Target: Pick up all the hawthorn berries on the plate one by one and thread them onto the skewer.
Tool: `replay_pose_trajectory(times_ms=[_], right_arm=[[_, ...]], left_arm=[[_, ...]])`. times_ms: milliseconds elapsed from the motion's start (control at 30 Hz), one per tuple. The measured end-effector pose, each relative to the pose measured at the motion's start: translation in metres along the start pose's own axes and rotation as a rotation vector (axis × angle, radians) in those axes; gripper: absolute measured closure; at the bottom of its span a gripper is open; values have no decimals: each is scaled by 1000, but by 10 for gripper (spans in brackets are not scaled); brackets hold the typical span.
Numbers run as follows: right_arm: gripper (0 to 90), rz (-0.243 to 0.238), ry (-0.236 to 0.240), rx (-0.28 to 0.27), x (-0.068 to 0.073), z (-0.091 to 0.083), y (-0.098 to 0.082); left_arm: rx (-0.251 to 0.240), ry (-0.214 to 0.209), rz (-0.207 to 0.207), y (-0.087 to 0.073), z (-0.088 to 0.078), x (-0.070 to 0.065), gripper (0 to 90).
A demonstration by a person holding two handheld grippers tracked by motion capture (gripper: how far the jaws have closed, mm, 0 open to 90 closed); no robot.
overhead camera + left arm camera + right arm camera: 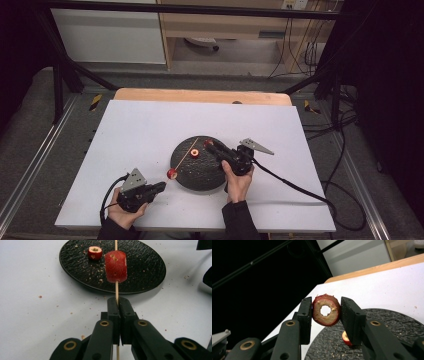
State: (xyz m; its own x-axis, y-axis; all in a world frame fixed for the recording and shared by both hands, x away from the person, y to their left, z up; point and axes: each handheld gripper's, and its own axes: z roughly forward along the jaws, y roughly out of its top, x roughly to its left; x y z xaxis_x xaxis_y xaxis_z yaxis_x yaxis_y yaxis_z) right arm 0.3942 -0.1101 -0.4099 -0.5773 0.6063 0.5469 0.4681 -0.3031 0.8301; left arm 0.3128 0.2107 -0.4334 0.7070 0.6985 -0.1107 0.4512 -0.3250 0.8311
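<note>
The left hand-held gripper (117, 306) is clenched on a thin wooden skewer (116, 288), its two black jaws pressed flat together with the stick running up between them. Threaded on that skewer, just beyond the jaws, sits a red fruit piece (115, 266), a short cylinder with glossy skin and pale specks, hanging over the near rim of the plate (147, 267). The plate is round, black and shallow, with a rough, pebbled surface scattered with crumbs. On it lies a second fruit piece (95, 252), red-skinned with a pale cut top and a hole at its centre. The skewer's far end reaches across the plate.

The right hand-held gripper (326, 311) is grasping a fruit ring (326, 310) by its sides above the plate: a thick slice with dark red skin, tan grainy flesh and a round hole bored clean through. Its pads (348, 312) are finely textured.

The tabletop (140, 130) is a smooth white sheet, with a strip of pale wood along the far edge.
</note>
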Motion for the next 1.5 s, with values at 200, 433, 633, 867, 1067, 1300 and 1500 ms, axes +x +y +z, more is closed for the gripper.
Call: replay_pose_trajectory(times_ms=[200,433,633,867,1067,1300,1500], right_arm=[[630,15,-17,-54,-2,3,0],[630,37,-22,-115,-4,6,5],[631,52,-20,-138,-6,7,8],[631,75,-12,-167,-7,9,8],[631,96,1,-201,-7,10,6],[631,114,12,-215,-7,11,4],[631,126,18,-216,-6,12,1]], left_arm=[[-4,1,-1,1,2,-3,881],[-18,3,-7,2,3,-7,880],[-28,0,-5,3,6,-12,881],[-29,-8,-4,4,11,-19,881],[-33,-10,-6,5,14,-23,881],[-38,-10,-11,5,16,-24,881],[-45,-10,-13,5,17,-26,881]])
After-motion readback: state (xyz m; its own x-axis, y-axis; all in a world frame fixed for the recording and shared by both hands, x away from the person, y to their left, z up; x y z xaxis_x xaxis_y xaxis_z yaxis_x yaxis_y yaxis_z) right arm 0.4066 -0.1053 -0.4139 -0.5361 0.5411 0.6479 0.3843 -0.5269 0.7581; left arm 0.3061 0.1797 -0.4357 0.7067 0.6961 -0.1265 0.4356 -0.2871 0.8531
